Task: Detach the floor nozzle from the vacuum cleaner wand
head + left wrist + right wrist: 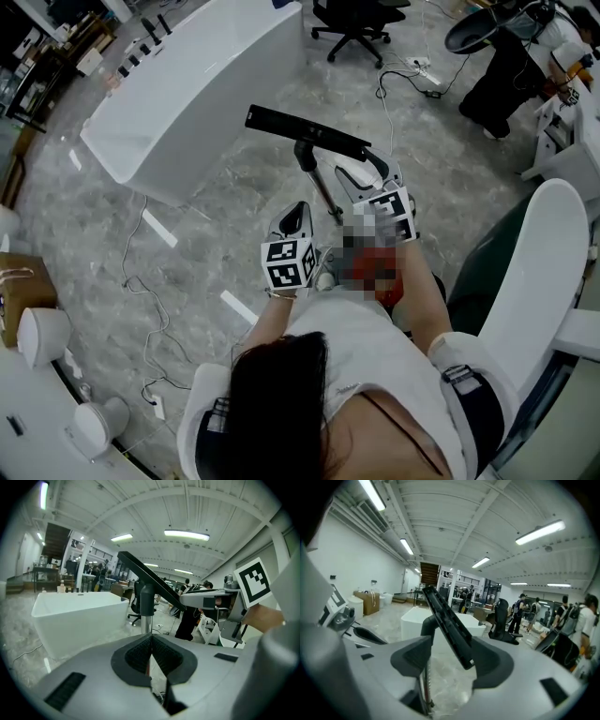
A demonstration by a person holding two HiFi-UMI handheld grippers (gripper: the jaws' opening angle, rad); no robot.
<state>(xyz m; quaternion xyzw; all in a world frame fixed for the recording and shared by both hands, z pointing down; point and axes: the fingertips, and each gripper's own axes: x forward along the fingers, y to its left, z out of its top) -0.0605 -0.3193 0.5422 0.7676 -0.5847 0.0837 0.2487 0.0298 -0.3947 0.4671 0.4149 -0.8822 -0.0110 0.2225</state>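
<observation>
while the long flat black floor nozzle (307, 131) sits on the far end of the chrome wand (323, 192), raised above the floor (234, 216), the left tool (151, 637) is clamped shut and the right tool (450, 656) gapes wide, gripping nothing

We are in a large open hall, part showroom, part office: grey marble floor (112, 234), white bathtub (187, 84), swivel chair (361, 23), loose cables (141, 281), strip lights (186, 535) under a high ribbed ceiling (140, 508).

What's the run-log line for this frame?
floor nozzle: attached to wand, raised, tilted | left gripper: shut | right gripper: open, gripping nothing | detach: not done
</observation>
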